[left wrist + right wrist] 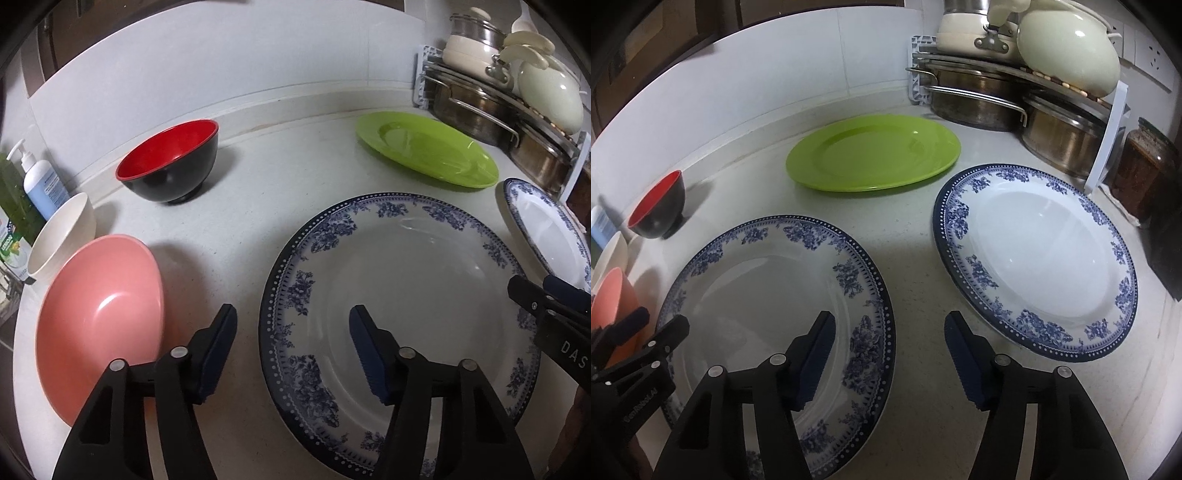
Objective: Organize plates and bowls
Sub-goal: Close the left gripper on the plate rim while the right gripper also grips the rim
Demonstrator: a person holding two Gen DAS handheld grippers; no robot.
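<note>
The blue-patterned plate (424,295) lies flat on the desk (240,206), face up. My left gripper (293,343) straddles its left rim, my right gripper (890,350) its right rim; both jaws half open, gripping nothing

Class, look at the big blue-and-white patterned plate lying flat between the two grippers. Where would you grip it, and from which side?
Probably by the rim. The big patterned plate lies flat on the counter, so only its raised rim offers an edge to pinch. The left gripper already straddles the left rim, one finger outside, one over the well; the right gripper straddles the right rim. Each could come down from its own side.
</note>
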